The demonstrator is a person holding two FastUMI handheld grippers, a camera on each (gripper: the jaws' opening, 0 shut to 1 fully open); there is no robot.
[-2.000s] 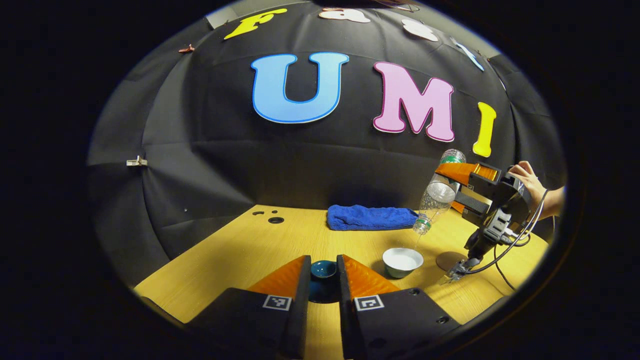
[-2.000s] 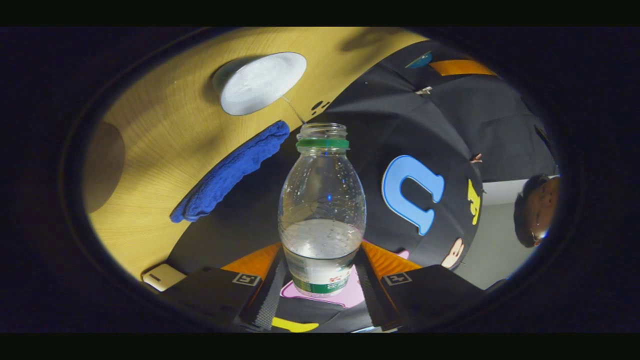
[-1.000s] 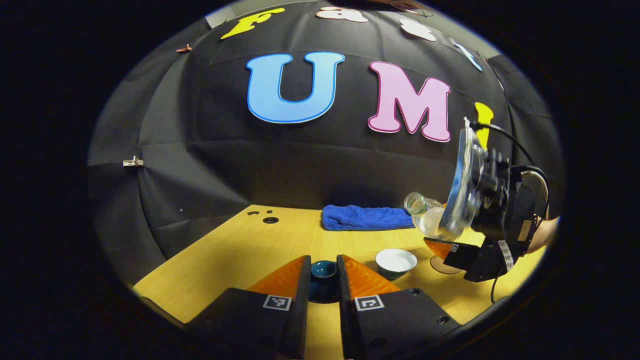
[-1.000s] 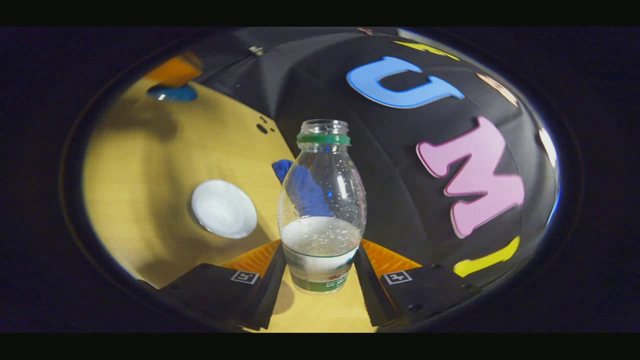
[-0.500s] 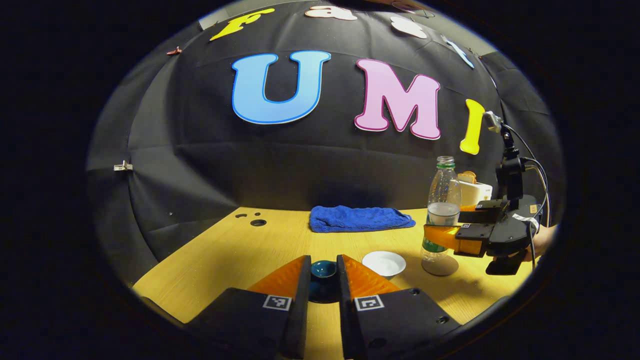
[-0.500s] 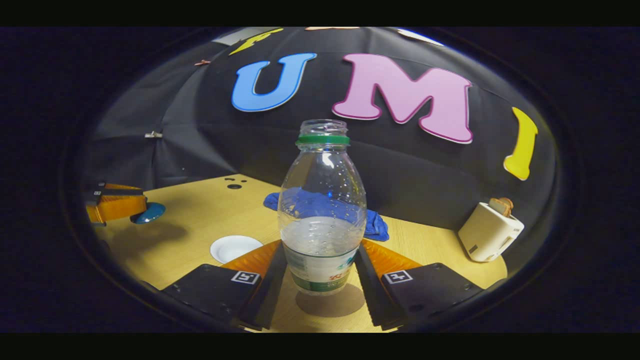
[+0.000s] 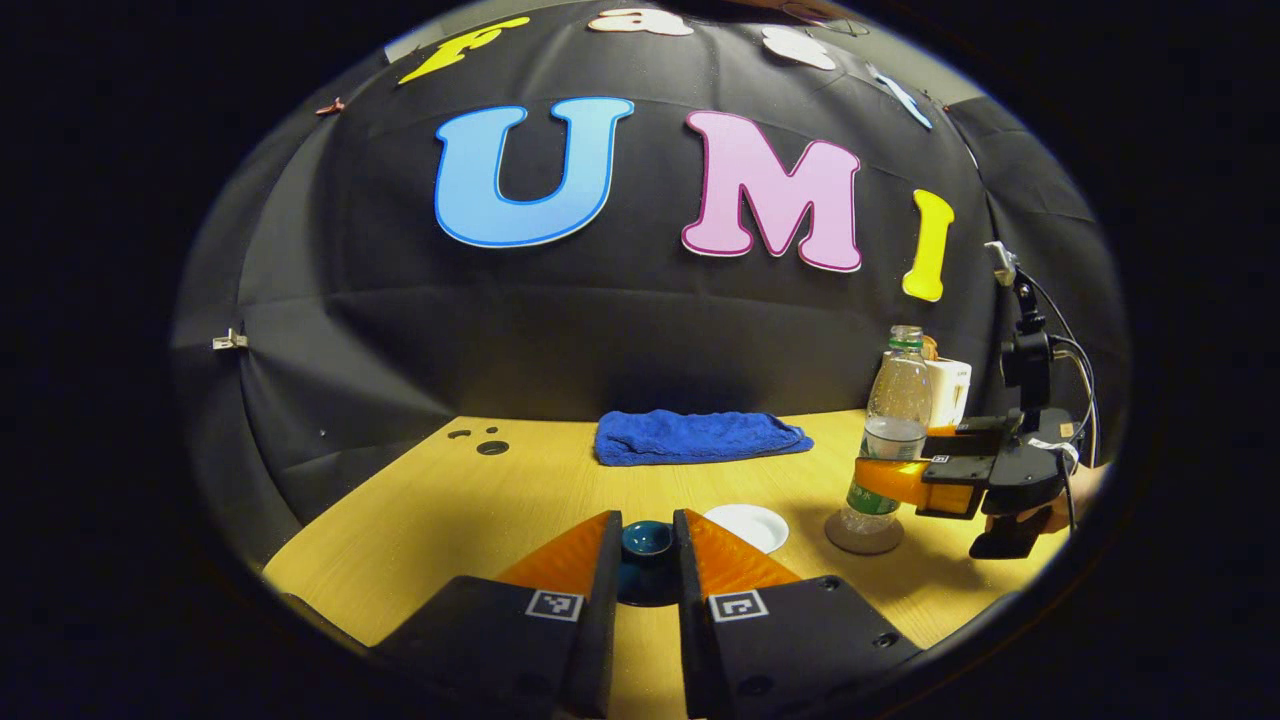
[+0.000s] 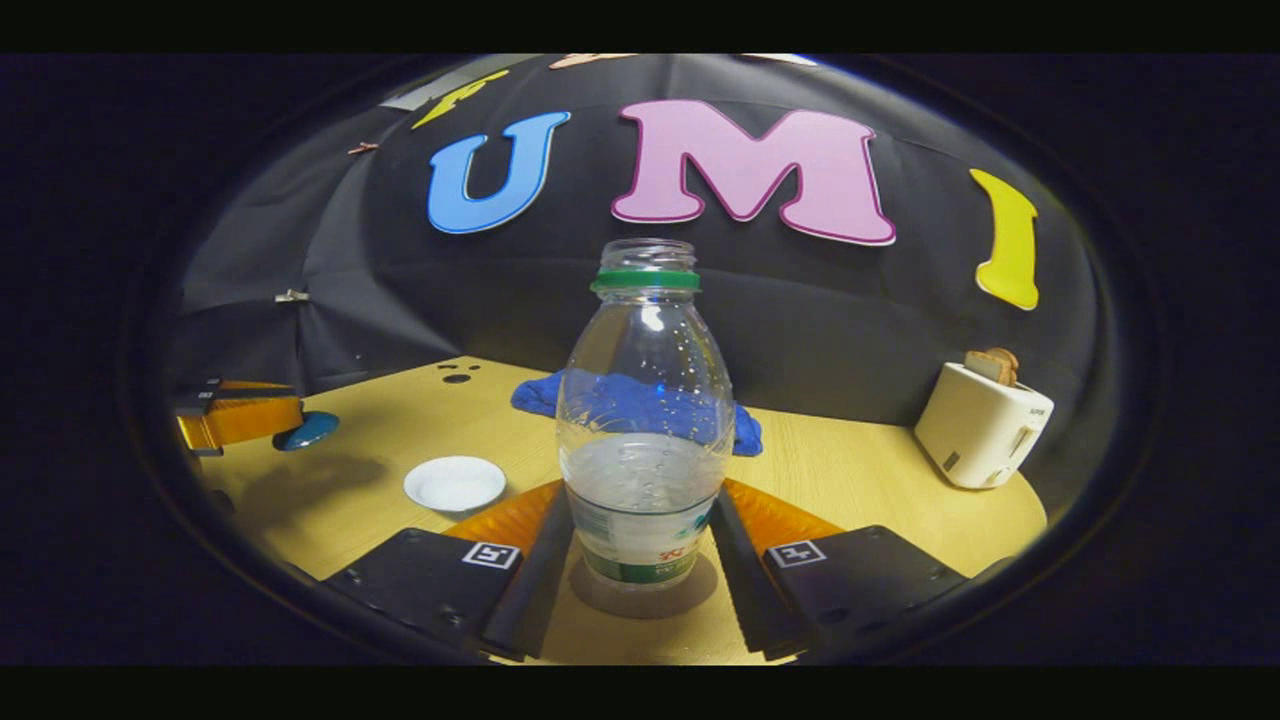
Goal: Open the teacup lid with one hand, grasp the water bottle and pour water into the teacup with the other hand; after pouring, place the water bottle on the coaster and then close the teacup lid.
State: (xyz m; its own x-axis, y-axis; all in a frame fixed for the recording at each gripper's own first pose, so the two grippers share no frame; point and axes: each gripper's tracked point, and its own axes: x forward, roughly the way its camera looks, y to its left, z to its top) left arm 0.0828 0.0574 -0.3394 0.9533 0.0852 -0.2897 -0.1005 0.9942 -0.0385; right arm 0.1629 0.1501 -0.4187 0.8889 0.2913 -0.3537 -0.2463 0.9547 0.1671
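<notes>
Closest in the left gripper view, the left gripper (image 7: 647, 560) pinches the dark teal teacup lid (image 7: 647, 540) between both fingers, above the wooden table (image 7: 500, 500). Just past it and a little to the right sits the white teacup (image 7: 746, 526), uncovered. Beside the cup, the round brown coaster (image 7: 863, 535) carries the water bottle (image 7: 893, 420), which stands upright on it, uncapped and part full. In the right gripper view the right gripper (image 8: 640, 560) has a finger on each side of the bottle's labelled lower body; whether they press on it I cannot tell. Farther back a folded blue towel (image 7: 695, 437) lies near the wall, and a cream toaster (image 8: 982, 408) with bread in its slot stands at the far right.
</notes>
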